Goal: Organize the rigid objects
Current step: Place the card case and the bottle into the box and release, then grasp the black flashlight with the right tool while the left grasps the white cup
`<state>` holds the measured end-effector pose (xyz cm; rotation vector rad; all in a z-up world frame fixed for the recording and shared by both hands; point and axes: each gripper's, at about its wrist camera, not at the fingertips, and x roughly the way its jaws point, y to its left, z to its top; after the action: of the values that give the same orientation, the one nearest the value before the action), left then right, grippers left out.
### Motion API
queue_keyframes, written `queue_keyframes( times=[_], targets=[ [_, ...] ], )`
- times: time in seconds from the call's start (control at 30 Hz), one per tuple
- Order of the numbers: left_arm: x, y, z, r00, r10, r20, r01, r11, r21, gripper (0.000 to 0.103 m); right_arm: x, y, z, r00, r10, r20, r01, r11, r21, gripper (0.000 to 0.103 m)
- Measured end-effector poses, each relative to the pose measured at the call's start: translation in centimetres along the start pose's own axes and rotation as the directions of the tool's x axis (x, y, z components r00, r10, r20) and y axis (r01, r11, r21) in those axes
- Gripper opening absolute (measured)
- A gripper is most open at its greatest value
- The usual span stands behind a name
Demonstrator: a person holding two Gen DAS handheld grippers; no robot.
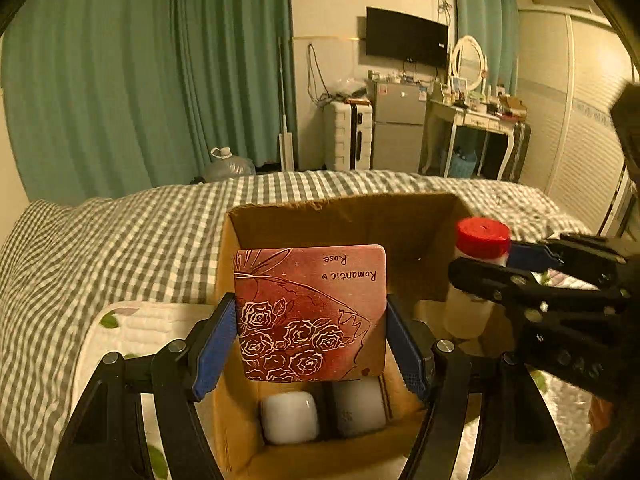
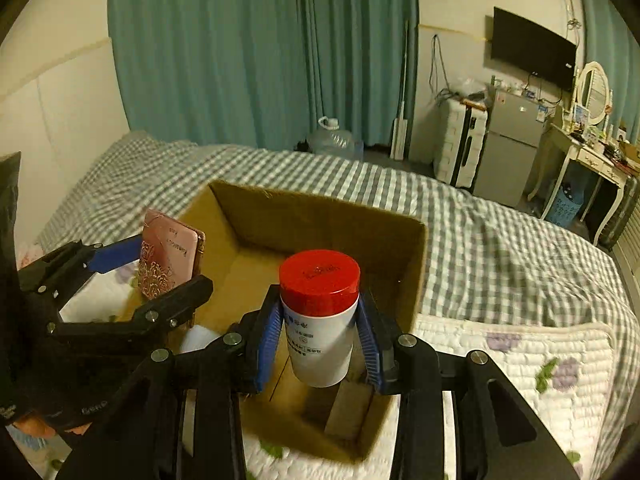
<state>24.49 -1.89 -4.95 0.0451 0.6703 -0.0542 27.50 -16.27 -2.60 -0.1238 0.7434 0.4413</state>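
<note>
My left gripper (image 1: 311, 320) is shut on a flat red tin with a rose pattern (image 1: 310, 312) and holds it upright over the open cardboard box (image 1: 340, 210). Two white objects (image 1: 290, 416) lie in the bottom of the box below it. My right gripper (image 2: 320, 338) is shut on a white bottle with a red cap (image 2: 319, 320) and holds it upright over the same box (image 2: 320, 208). The bottle also shows at the right of the left wrist view (image 1: 476, 276), and the tin at the left of the right wrist view (image 2: 168, 256).
The box stands on a bed with a grey checked cover (image 2: 480, 232) and a white floral quilt (image 2: 520, 360). Behind the bed are green curtains (image 1: 140, 80), a water jug (image 1: 228, 166), a suitcase (image 1: 346, 136), a small fridge (image 1: 398, 124) and a dressing table (image 1: 472, 120).
</note>
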Motion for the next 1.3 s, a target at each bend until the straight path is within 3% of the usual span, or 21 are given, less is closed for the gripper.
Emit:
queue_keyframes(
  times=[0.3,0.33,0.37,0.43,0.63,0.87,1.13,1.3],
  targets=[
    [1.8,-0.3,-1.0,1.0,-0.009,-0.022,0.01,0.999,0.043,0.074,5.3,-1.8,1.0,0.999,-0.006,-0.033,0.008,0.998,0.061,0.036],
    [1.8,-0.4,-1.1,0.999,-0.018,-0.03,0.019,0.999,0.048,0.074,5.3,-1.9,0.9,1.0,-0.01,-0.027,0.012,0.997,0.07,0.043],
    [1.6,-0.6,-1.1,0.999,-0.028,-0.036,0.029,0.998,0.053,0.074,5.0,-2.0,0.8,1.0,-0.013,-0.017,0.014,0.997,0.08,0.063],
    [1.1,-0.8,-1.1,0.999,-0.023,-0.041,0.025,0.998,0.057,0.074,3.6,-2.5,0.9,1.0,-0.02,0.019,0.017,0.994,0.107,0.072],
    [-2.5,-0.8,-0.1,1.0,-0.002,0.014,0.001,1.0,0.025,0.075,-2.5,-3.6,0.1,0.995,-0.023,0.096,0.005,0.982,0.19,0.073],
    [-9.4,0.5,-0.5,0.997,-0.02,0.07,0.022,1.0,-0.02,0.075,-9.3,-2.7,-2.9,0.991,-0.049,0.121,0.027,0.984,0.178,0.075],
    [-14.1,3.8,-6.3,1.0,0.002,0.016,-0.001,0.999,-0.033,0.075,-12.7,0.7,-7.3,0.994,0.0,0.111,-0.011,0.995,0.1,0.075],
    [-13.4,5.2,-10.7,0.999,0.002,-0.039,-0.005,0.998,-0.065,0.075,-10.6,4.3,-10.5,0.998,0.029,0.062,-0.032,0.999,0.042,0.075]
  ],
)
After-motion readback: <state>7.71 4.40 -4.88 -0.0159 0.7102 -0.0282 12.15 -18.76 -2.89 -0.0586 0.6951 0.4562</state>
